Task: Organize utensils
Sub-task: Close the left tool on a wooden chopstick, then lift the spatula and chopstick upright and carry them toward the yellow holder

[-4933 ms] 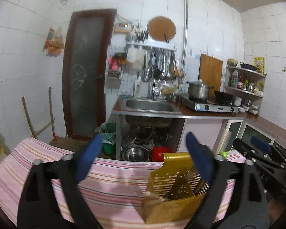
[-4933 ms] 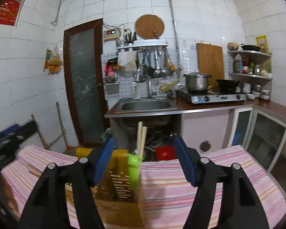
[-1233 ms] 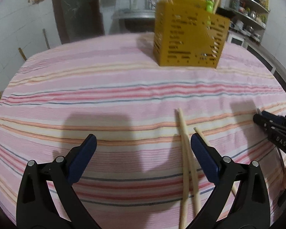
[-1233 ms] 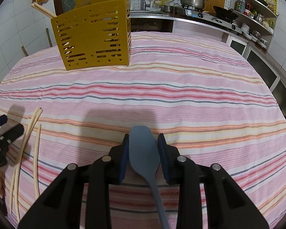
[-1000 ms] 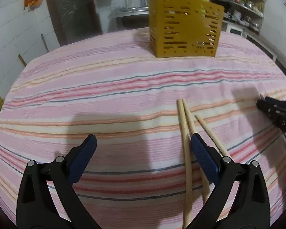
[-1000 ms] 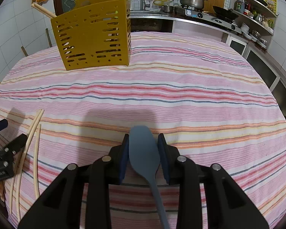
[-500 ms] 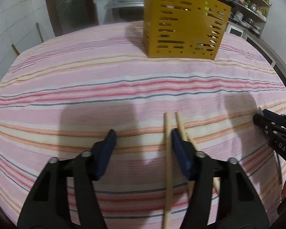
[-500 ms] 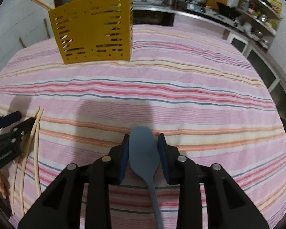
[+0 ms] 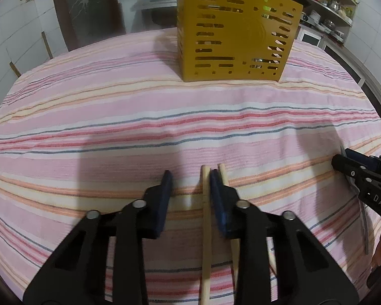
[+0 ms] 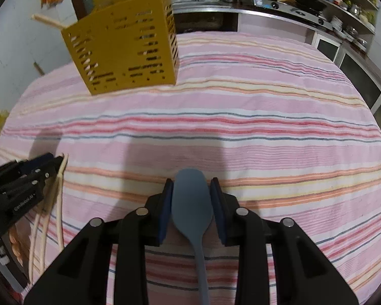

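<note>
Left tongs closing on a chopstick, right tongs gripping the spatula.
Left tongs [image 9: 189, 178] have just been closing; one chopstick [image 9: 205, 218] lies between the pads against the 3 o'clock pad, gap remains at 9 o'clock, so not clamped yet, and a second chopstick [image 9: 222, 171] sits just outside. Straddling one stick likely singles it out for the lift. Yellow utensil holder [image 9: 237, 38] stands at 12 o'clock on the striped bench cloth [image 9: 114, 117], probable drop target. Right tongs [image 10: 191, 185] grip the blue spatula [image 10: 191, 203] by its blade edges, handle trailing to 6 o'clock, waiting.
</note>
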`<state>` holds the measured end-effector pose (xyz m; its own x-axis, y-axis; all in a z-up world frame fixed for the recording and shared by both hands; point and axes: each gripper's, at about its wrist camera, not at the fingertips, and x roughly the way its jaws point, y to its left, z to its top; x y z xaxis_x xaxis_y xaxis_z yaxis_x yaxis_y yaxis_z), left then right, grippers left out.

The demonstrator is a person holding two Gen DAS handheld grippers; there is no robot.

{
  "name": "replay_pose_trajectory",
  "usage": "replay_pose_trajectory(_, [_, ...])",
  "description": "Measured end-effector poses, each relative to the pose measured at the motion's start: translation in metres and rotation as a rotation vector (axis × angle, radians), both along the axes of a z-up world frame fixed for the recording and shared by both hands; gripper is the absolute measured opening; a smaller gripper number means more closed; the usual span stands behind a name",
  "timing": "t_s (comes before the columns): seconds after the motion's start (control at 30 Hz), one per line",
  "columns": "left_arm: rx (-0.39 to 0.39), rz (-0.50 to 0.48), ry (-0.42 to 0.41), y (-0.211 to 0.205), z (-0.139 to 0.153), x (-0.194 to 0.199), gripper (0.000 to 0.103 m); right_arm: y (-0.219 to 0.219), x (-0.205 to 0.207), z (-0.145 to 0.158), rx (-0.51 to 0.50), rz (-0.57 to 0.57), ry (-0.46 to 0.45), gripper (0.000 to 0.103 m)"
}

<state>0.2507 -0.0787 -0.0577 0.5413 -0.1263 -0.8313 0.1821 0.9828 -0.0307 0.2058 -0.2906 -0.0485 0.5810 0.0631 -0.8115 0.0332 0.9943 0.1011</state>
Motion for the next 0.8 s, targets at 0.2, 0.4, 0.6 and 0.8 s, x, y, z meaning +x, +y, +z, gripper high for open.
replay_pose_trajectory(0.2, [-0.053, 0.012, -0.012, 0.008, 0.005, -0.001, 0.005, 0.001, -0.014, 0.017, -0.007, -0.05, -0.112, 0.03])
replay_pose_trajectory(0.4, [-0.08, 0.028, -0.098, 0.021, 0.023, -0.014, 0.005, -0.001, -0.032, 0.04, 0.005, -0.09, -0.225, 0.03])
replay_pose_trajectory(0.6, [-0.116, 0.058, -0.274, 0.037, 0.065, -0.039, 0.005, -0.002, -0.047, 0.058, 0.031, -0.115, -0.331, 0.03])
replay_pose_trajectory(0.8, [-0.116, 0.089, -0.444, 0.049, 0.099, -0.071, 0.005, 0.004, -0.064, 0.07, -0.004, -0.134, -0.424, 0.03])
